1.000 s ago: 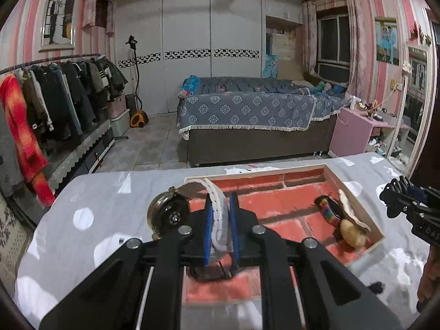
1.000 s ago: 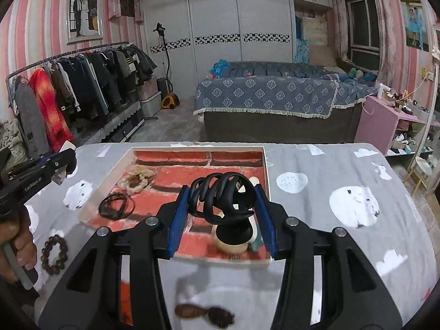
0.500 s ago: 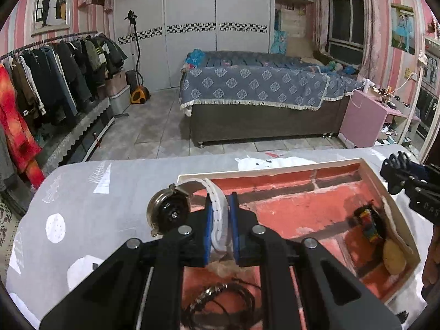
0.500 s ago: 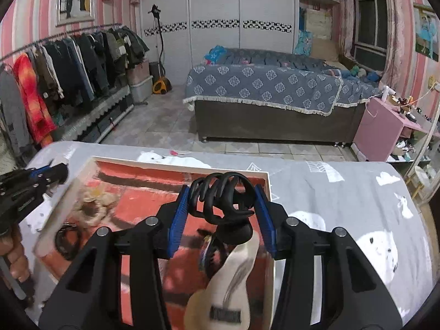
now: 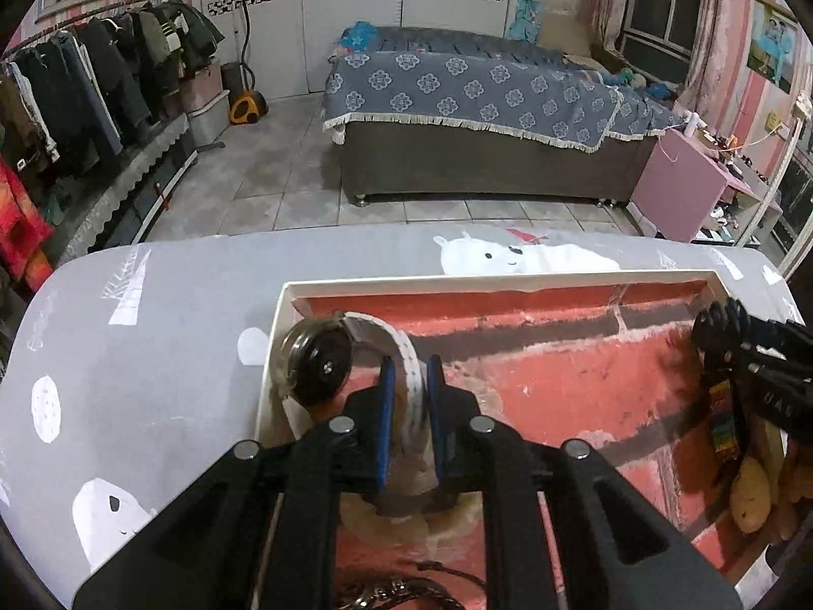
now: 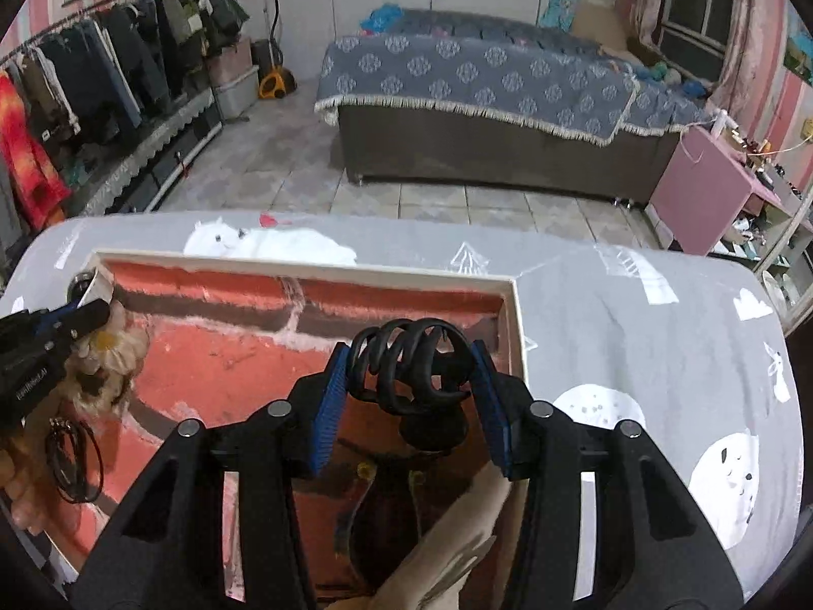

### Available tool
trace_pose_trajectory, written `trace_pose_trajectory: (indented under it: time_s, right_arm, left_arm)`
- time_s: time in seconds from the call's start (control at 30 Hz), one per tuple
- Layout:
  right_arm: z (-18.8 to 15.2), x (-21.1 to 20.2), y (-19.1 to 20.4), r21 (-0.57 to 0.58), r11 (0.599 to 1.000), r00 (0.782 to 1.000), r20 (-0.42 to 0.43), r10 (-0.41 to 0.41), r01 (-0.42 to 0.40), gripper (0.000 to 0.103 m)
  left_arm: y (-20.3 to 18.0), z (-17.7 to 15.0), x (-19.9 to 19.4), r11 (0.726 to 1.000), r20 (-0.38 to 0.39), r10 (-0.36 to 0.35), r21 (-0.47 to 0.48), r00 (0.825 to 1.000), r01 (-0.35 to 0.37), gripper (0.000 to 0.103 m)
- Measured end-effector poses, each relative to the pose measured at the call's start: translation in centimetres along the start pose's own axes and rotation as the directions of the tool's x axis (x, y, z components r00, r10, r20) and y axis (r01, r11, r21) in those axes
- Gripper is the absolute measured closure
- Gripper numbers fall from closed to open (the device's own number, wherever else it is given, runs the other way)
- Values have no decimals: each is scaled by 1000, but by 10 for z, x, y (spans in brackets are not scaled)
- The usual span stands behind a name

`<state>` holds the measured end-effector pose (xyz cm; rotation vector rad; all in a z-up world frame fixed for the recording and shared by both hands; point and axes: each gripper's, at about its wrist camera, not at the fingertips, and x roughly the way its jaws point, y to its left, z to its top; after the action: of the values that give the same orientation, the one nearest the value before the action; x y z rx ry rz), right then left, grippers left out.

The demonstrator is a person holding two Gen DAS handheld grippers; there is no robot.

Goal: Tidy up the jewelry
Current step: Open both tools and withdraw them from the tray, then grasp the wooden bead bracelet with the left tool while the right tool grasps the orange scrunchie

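The left gripper (image 5: 409,381) tilts downward, its blue pads pinched nearly together on a white strap. The right gripper (image 6: 411,373) tilts likewise, jaws half spread, clamping a black claw clip.

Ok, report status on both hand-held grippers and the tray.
Left hand-held gripper shut on watch strap, over tray left end. Right hand-held gripper shut on black hair claw, over right end. Nothing blocking.
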<state>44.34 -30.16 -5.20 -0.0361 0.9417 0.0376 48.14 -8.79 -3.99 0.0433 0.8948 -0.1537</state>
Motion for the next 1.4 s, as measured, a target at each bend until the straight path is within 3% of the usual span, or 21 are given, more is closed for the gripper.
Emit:
trace_pose_trajectory:
  time_s: [0.03,0.07,0.13,0.3,0.47,0.67,0.87,0.97,1.1,1.4]
  right_arm:
    - [0,4,0,-5,1000,1000,-14,2,-2,54]
    - [-1,6,-1,-8,1000,1000,-23,2,-2,53]
    - [-2,7,-2,-7,1000,1000,-28,10,-10,48]
    - [-9,-33,-8,6,998,996,75,57,-57,38]
    - [-30,-105,-18,-13,999,981,188,53,-52,38]
    - [-95,-178,-37,15,999,961,274,41,-47,33]
    - [-193,-223,-37,37,999,952,306,14,-27,28]
    - [-239,-233,-34,63,998,952,305,-6,-14,27]
    - [-280,-233,-28,77,997,950,310,-41,18,27]
    - [-303,-242,-29,116,993,929,363,-74,34,25]
  left_arm:
    - [-1,0,1,1000,-11,10,7,1000,-10,84]
    - [0,0,1,1000,-9,19,2,1000,-19,65]
    - [5,0,-7,999,21,33,-25,999,-32,44]
    - [12,0,-58,998,100,0,-57,995,6,43]
    - [14,-19,-127,999,213,49,-10,976,-48,36]
    - [36,-88,-199,997,290,80,-23,954,-77,35]
    - [65,-199,-248,985,310,169,-91,936,-148,34]
    - [71,-242,-256,980,269,187,-117,945,-161,32]
    - [61,-290,-263,975,269,216,-106,939,-194,32]
    - [55,-308,-261,976,284,215,-99,934,-194,31]
